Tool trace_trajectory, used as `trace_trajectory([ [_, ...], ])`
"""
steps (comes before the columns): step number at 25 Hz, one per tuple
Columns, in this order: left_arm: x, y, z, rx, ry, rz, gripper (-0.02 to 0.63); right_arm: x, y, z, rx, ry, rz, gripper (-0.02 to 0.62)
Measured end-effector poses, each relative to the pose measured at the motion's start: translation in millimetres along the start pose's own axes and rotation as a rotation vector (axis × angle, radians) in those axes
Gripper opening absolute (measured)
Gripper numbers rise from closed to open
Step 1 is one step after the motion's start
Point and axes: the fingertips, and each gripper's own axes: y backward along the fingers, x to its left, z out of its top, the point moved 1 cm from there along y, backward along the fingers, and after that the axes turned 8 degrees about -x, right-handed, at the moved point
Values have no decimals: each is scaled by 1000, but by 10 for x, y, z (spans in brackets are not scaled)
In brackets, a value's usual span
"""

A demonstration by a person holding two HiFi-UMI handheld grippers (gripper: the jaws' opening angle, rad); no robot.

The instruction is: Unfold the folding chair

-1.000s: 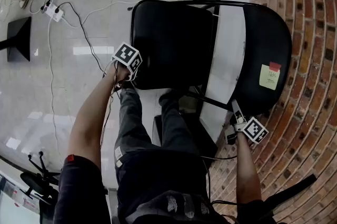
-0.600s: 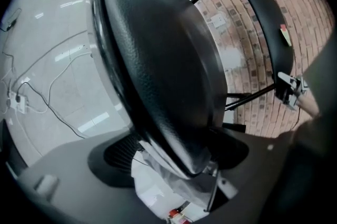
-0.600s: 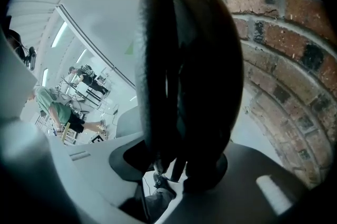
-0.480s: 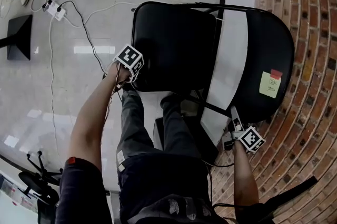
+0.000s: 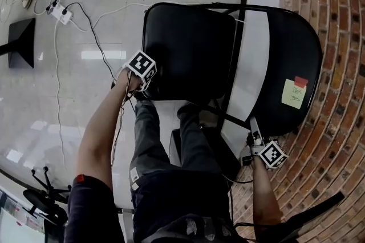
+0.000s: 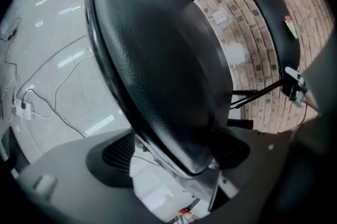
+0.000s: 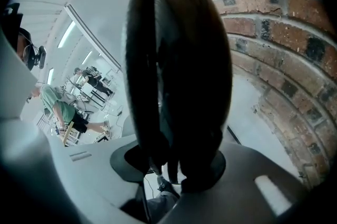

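Observation:
The black folding chair stands open in front of me, its padded seat (image 5: 188,48) on the left and its backrest (image 5: 291,53) on the right against the brick. The backrest carries a yellow sticky note (image 5: 293,93). My left gripper (image 5: 148,85) is at the seat's near left corner. In the left gripper view the seat (image 6: 158,60) lies between the jaws of that gripper (image 6: 174,162). They have just been opening, and a gap shows at the left pad. My right gripper (image 5: 255,129) sits at the backrest's near edge. Its jaws (image 7: 176,165) have just been closing and now pinch the backrest (image 7: 184,60).
Brick surface (image 5: 336,133) runs along the right. A power strip with cables (image 5: 60,13) lies on the glossy floor at upper left, near a black stand base (image 5: 20,42). The person's legs (image 5: 171,145) are below the seat. A tripod (image 5: 40,196) is at lower left.
The right gripper has slid a little nearer to me along the backrest's edge. The left gripper has shifted slightly down at the seat corner. The chair's spread looks about the same.

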Motion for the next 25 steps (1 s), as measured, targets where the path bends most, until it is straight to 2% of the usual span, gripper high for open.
trace_trajectory([
  [5, 97, 21, 38, -4, -37, 70, 434, 88, -38, -32, -9, -16, -5, 121],
  [9, 241, 8, 43, -13, -65, 114, 420, 263, -96, -125, -5, -45, 42, 115],
  [13, 320, 82, 73, -39, -78, 153, 407, 329, -130, -134, -7, -18, 30, 114],
  [18, 332, 79, 197, -102, -118, 164, 407, 300, -145, -117, -18, -51, 9, 115],
  [25, 383, 77, 220, -72, -131, 159, 410, 315, -149, -145, -21, -61, -4, 115],
])
